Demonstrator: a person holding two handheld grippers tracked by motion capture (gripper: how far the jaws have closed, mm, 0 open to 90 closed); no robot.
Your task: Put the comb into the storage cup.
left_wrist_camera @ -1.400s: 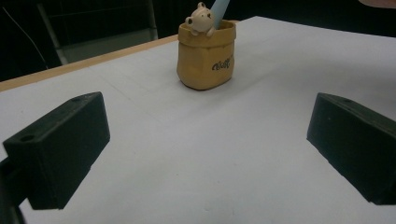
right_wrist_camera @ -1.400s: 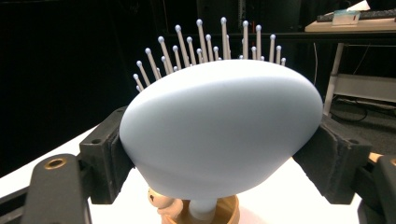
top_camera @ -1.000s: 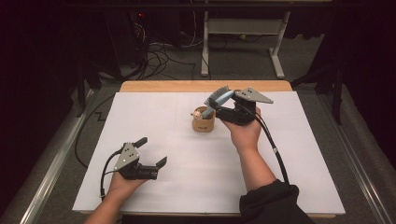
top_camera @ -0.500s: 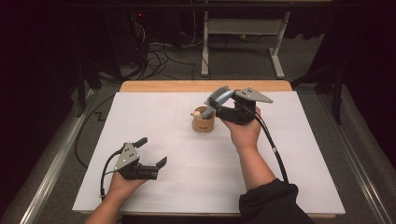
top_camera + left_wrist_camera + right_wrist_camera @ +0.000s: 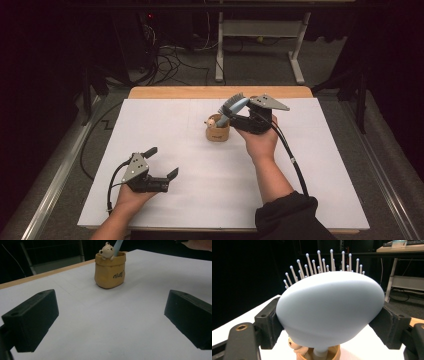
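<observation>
A: High view first: where does the pale blue plastic hairbrush (image 5: 234, 106) sit?

B: Its handle stands in the small tan bag-shaped holder with a little bear figure on its rim (image 5: 218, 129), which rests on the white-covered counter (image 5: 200, 200) toward the far middle. The brush head tilts up and to the right of the holder.

A: And the right gripper (image 5: 239, 114)?

B: Its jaws pinch the brush head from both sides. In the right gripper view the smooth blue back of the head fills the gap between the two black pads, with the ball-tipped bristles fanned out behind it and the holder's mouth below.

A: The left gripper (image 5: 162, 162)?

B: It lies low near the front left of the counter, well apart from the holder. Its jaws are spread wide with nothing but bare counter between them, pointing toward the holder.
</observation>
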